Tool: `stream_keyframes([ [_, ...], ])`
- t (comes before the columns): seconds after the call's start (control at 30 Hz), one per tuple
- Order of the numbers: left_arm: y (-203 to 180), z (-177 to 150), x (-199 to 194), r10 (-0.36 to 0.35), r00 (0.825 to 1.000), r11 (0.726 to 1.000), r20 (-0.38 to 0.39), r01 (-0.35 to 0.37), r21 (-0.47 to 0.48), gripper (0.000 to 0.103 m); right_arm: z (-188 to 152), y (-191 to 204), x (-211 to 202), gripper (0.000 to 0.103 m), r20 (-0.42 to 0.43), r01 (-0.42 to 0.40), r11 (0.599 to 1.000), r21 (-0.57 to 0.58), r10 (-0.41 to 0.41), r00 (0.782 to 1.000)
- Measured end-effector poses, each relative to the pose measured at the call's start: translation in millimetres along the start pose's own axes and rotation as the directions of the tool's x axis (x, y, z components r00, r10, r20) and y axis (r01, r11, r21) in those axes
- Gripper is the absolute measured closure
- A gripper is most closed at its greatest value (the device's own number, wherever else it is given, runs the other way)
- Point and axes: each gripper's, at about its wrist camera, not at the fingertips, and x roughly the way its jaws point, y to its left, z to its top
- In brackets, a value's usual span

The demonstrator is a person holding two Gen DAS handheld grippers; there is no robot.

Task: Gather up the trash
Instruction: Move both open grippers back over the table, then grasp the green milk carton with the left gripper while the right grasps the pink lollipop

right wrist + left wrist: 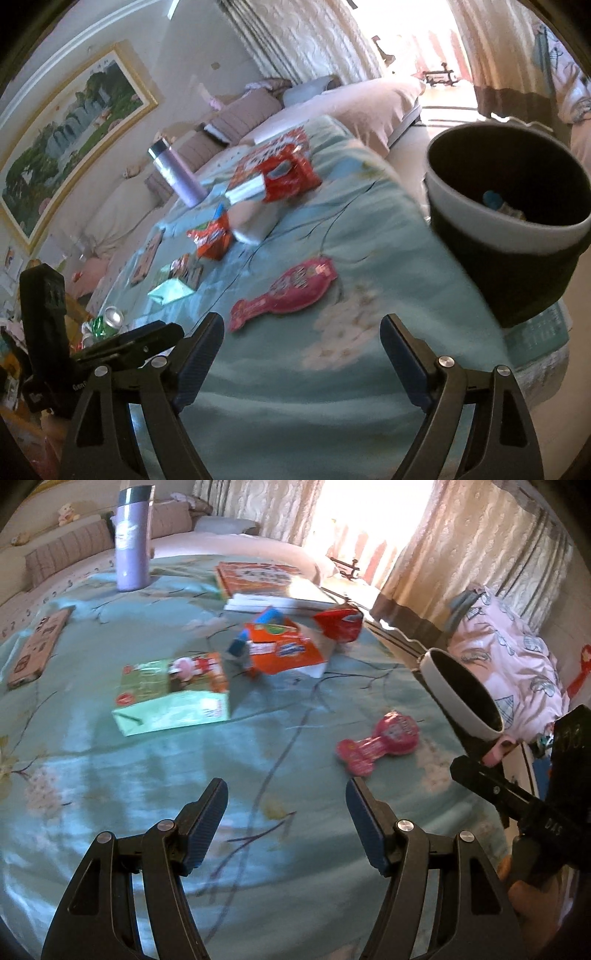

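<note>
A pink wrapper (376, 744) lies on the teal tablecloth (147, 775), ahead and right of my open, empty left gripper (286, 812). It also shows in the right wrist view (284, 291), just ahead of my open, empty right gripper (301, 343). A green box (173, 694), an orange packet (284, 650) and a red packet (340, 622) lie farther back. A dark bin with a white rim (513, 221) stands at the table's right edge, with some trash inside; it also shows in the left wrist view (461, 690).
A purple flask (133, 539), stacked books (269, 583) and a flat brown box (37, 646) sit on the far side of the table. A bed (362, 99) and curtains lie beyond. A crushed can (112, 317) lies off to the left.
</note>
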Motion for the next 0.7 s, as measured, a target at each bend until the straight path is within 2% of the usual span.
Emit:
stream_keyframes([
  [0.23,32,6,-7,0.038,0.999,0.996,0.003,-0.038,0.078,0.035,-11,11,17,0.015,-0.058,-0.008,1.0,0.015,0.008,0.998],
  [0.33,49,18,-11,0.059,0.998,0.99,0.018,-0.06,0.128,0.028,-12,16,20,0.015,-0.06,-0.011,1.0,0.012,0.012,0.998],
  [0.47,70,37,-10,0.049,0.998,0.983,0.031,-0.054,0.177,0.021,-11,19,25,0.015,-0.065,-0.028,0.999,0.036,0.03,0.997],
  [0.53,76,45,-5,0.035,0.999,0.975,0.022,-0.039,0.217,0.016,-10,20,29,0.014,-0.07,-0.035,0.998,0.048,0.038,0.997],
  [0.6,82,53,5,0.046,0.999,0.963,-0.006,-0.043,0.267,0.016,-9,23,33,0.014,-0.073,-0.042,0.998,0.049,0.046,0.996],
  [0.7,83,59,17,0.073,0.997,0.939,-0.009,-0.065,0.338,0.015,-6,26,38,0.014,-0.082,-0.062,0.997,0.05,0.066,0.994],
])
